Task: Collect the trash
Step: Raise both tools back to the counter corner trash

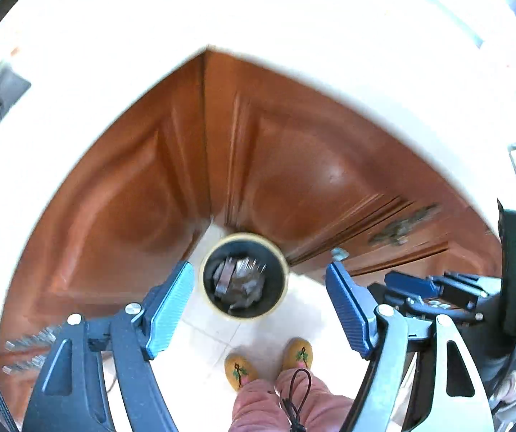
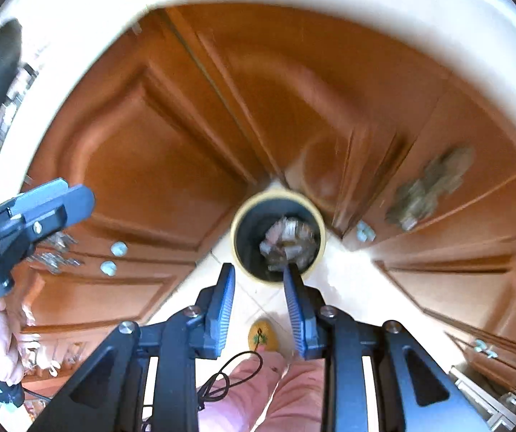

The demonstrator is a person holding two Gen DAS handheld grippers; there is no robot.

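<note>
A round trash bin (image 1: 244, 276) with a cream rim and dark inside stands on the tiled floor in the cabinet corner, far below me. Crumpled trash (image 1: 238, 280) lies in it. My left gripper (image 1: 259, 284) is open and empty, its blue pads wide apart, high above the bin. In the right wrist view the bin (image 2: 278, 234) holds crumpled paper and wrappers (image 2: 286, 243). My right gripper (image 2: 259, 275) is open and empty above the bin's near edge. The left gripper (image 2: 78, 198) shows at the left there.
Orange-brown wooden cabinet doors (image 1: 294, 165) meet in a corner behind the bin under a white countertop (image 1: 258, 10). The person's yellow slippers (image 1: 240, 372) and pink trousers (image 2: 258, 388) stand on the pale floor tiles (image 1: 215, 342) near the bin.
</note>
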